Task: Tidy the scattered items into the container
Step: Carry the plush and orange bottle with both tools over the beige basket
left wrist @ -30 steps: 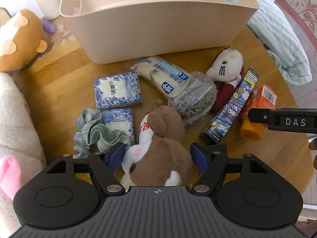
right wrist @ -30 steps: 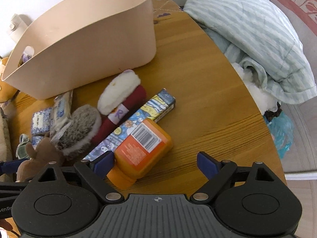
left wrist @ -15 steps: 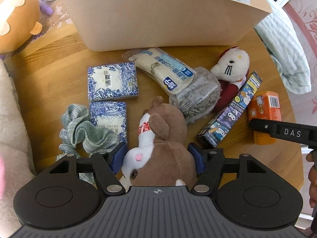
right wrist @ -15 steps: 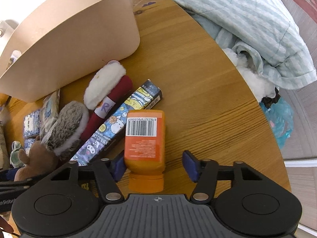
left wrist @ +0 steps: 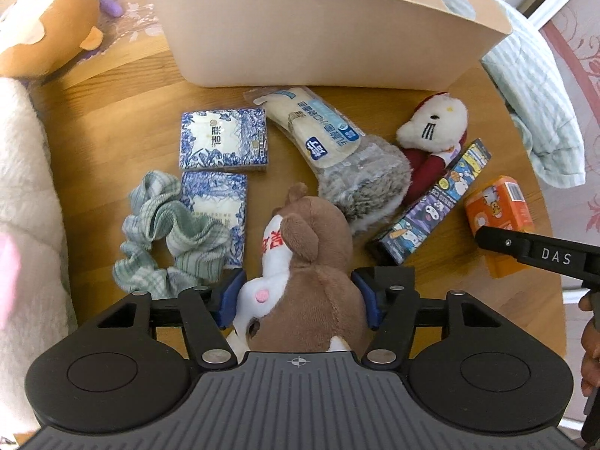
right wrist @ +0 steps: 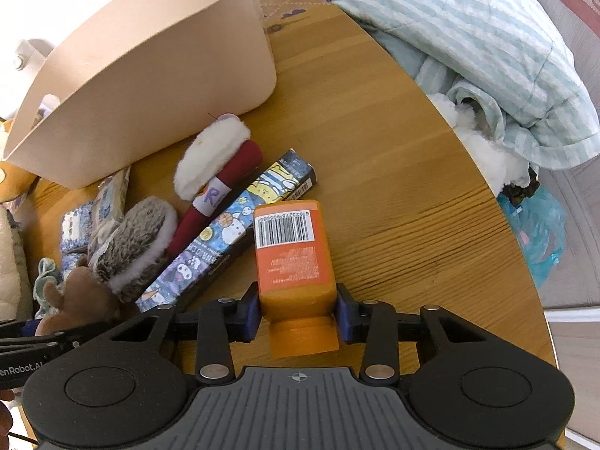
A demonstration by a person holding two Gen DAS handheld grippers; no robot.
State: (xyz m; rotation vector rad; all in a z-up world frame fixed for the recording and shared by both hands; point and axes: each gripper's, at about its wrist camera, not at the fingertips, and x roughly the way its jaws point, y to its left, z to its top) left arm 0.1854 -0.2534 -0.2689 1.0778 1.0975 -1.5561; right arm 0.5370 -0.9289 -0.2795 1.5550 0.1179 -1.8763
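An orange bottle (right wrist: 293, 258) is pinched at its shoulder by the right gripper (right wrist: 296, 313), whose jaws have just been closing onto it; the blue pads are pressed against both sides. The bottle lies on the wooden table (right wrist: 393, 172) at lower centre of the right wrist view, its long axis running up the frame, cap toward the camera and barcoded base pointing away. A long cartoon-printed box (right wrist: 228, 228) lies diagonally just beside it, to the left. The beige container (right wrist: 157, 63) is seen at upper left. In the left wrist view, a brown plush dog (left wrist: 307, 277) is flanked by the left gripper (left wrist: 300, 300), whose jaws have also been closing; the pads appear to touch its fur, though firm contact cannot be confirmed.
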